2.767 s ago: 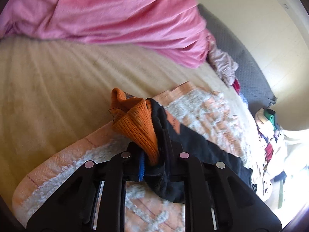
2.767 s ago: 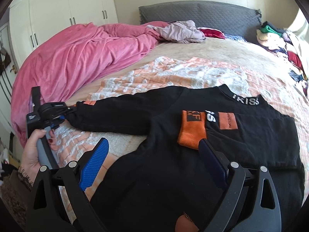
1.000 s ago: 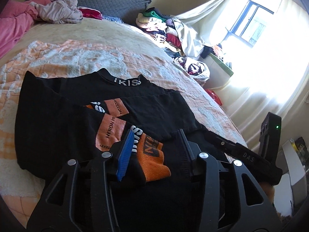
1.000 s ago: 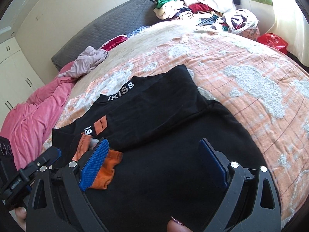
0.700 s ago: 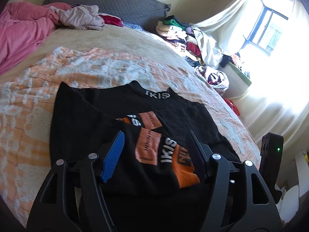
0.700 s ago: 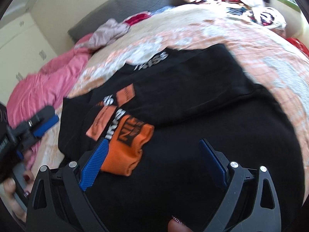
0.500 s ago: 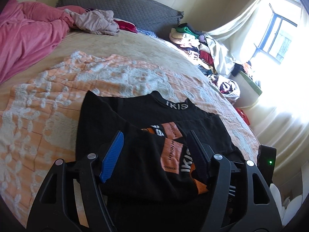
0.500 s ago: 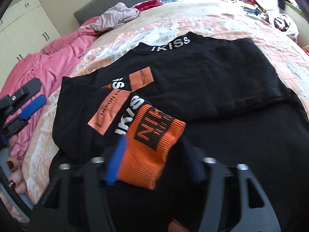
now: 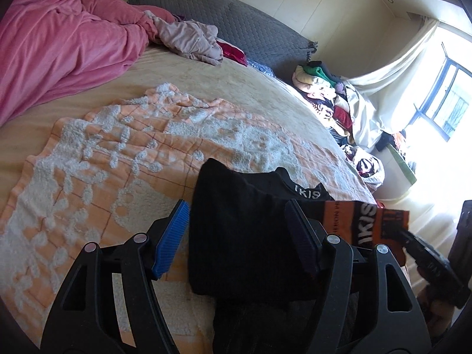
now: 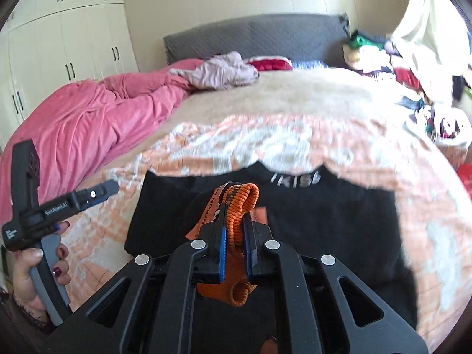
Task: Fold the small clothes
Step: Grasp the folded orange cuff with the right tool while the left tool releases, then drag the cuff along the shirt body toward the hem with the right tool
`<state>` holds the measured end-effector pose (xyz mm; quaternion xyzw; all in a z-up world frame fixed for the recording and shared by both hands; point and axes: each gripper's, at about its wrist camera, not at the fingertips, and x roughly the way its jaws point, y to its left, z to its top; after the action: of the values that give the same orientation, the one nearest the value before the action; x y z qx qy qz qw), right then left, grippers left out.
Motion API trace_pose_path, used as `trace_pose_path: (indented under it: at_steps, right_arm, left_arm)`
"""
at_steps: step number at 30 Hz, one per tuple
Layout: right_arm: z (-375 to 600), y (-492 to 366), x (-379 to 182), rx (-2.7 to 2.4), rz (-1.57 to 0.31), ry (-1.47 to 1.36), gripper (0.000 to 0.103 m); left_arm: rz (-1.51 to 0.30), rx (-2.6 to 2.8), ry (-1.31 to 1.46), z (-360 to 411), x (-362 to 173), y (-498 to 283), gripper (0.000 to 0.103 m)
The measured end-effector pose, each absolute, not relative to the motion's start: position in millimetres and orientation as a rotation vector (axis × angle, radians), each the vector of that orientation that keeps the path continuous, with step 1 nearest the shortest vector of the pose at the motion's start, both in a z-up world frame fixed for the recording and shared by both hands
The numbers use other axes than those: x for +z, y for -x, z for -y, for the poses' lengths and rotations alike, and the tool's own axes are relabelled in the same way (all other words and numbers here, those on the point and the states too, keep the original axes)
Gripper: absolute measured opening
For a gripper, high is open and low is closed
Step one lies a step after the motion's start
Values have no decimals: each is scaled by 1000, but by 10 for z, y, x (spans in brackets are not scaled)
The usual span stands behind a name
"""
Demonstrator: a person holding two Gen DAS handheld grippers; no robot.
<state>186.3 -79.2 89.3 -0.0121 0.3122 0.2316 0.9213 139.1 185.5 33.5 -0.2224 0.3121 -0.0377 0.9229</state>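
A black sweater with a white-lettered collar lies partly folded on an orange-and-white quilt. My left gripper hovers open over the sweater's left part, its pads clear of the cloth. My right gripper is shut on the sleeve's orange ribbed cuff and holds it raised above the sweater. The left wrist view shows the cuff stretched to the right, pinched by the right gripper. At the left of the right wrist view, a hand holds the left gripper.
A pink blanket is heaped on the bed's far left. A lilac garment lies by the grey headboard. Piled clothes crowd the far right near a bright window. White wardrobes stand behind.
My right gripper closed on the orange cuff and lifted it. My left gripper let go of the sleeve, opened wider and drew back toward the sweater's left edge.
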Motion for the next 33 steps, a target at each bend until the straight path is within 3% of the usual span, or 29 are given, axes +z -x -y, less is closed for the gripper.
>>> trace_pose_path:
  at_steps: [9, 33]
  right_arm:
    - [1277, -2106, 1119, 364, -592, 63, 8]
    - [1931, -2336, 507, 295, -623, 115, 8]
  left_arm:
    - [-638, -50, 468, -1909, 322, -1410, 60]
    - [-809, -198, 198, -852, -154, -2119, 57]
